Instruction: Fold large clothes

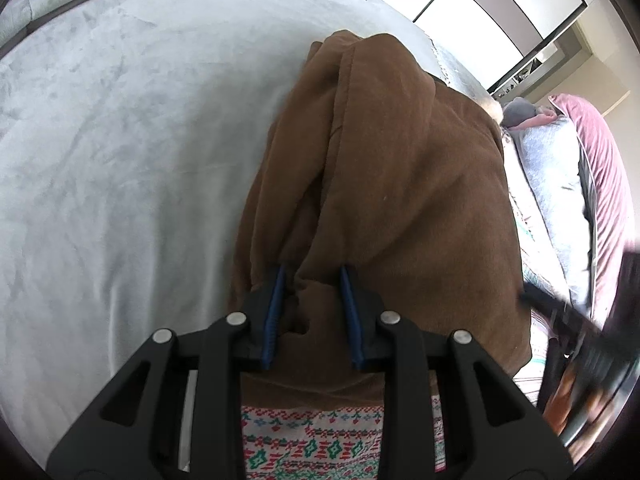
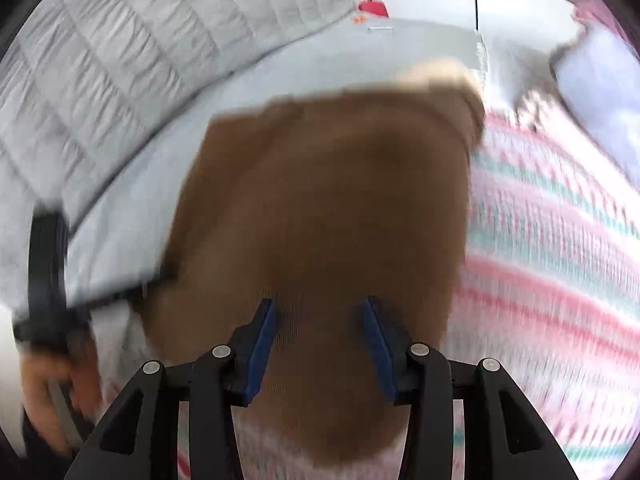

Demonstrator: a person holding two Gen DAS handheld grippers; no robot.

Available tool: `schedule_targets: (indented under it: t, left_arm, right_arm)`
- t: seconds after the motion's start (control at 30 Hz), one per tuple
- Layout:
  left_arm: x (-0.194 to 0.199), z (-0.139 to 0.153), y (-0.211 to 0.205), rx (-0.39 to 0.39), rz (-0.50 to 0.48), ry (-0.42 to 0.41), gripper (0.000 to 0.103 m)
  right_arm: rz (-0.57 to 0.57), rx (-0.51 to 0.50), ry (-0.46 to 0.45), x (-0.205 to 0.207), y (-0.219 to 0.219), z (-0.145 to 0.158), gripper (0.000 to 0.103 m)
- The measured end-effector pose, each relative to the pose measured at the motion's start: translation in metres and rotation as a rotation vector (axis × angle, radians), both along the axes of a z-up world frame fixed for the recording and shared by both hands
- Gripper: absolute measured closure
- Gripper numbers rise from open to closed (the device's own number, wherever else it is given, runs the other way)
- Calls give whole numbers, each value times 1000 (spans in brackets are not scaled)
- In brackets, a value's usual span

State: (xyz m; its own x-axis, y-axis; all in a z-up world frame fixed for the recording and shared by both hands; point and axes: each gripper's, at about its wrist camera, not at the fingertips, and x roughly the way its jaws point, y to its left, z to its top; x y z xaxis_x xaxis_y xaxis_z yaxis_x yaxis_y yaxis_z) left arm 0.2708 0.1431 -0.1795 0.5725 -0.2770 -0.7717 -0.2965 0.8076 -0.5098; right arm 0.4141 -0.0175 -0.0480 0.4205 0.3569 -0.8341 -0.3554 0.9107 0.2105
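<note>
Left gripper (image 1: 313, 280) pinches a fold of brown garment (image 1: 400, 184); right gripper (image 2: 320, 312) part open, grip unclear from blur; grey bed (image 1: 120, 140) free leftward.

Matt brown fleece garment (image 1: 400, 184) on smooth grey plush bedspread (image 1: 120, 152); quilted cloth duvet (image 2: 132, 60).

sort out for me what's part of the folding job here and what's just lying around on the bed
Job: brown garment; left gripper, clamped on a bunch of it; right gripper, over it.

Lying about: patterned blanket; grey quilt; pillows; red item.

No legible text anywhere
</note>
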Motion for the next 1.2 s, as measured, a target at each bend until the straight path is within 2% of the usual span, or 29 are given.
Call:
schedule_targets:
  t: [0.13,0.27,0.33,0.43,0.5,0.6,0.73,0.8,1.0,1.13,1.2]
  left_arm:
    - [-1,1,-6,23,-9,-1,71]
    - [2,-1,-8,31,-10,4,70]
    - [3,-1,-8,36,-12,6,70]
    - [8,1,-15,47,-19,5,70]
    - [9,1,-16,44,-22,4,70]
    - [9,1,-13,30,-19,7,70]
    - [11,2,-15,54,-26,11,70]
    - [11,3,-18,65,-28,8,70]
    - [11,3,-14,31,-44,-2,69]
    - [0,11,2,-41,-36,-34,68]
    - [-11,12,13,-103,-13,-50,66]
  right_arm:
    - [-16,52,26,-20,-16,-14,57]
    - [11,3,25,-21,-9,-32,57]
    - [1,13,8,-21,-9,-38,57]
    - [-28,18,-1,-28,-13,-35,57]
    - [-50,21,-1,-36,-20,-20,57]
    - [-104,72,1,-54,-38,-7,57]
    - [-122,47,36,-56,-40,-46,55]
    - [-121,47,29,-56,-41,-50,55]
    - [-126,19,39,-53,-38,-47,54]
    - [-140,39,33,-56,-39,-48,51]
    - [-141,45,38,-59,-41,-48,49]
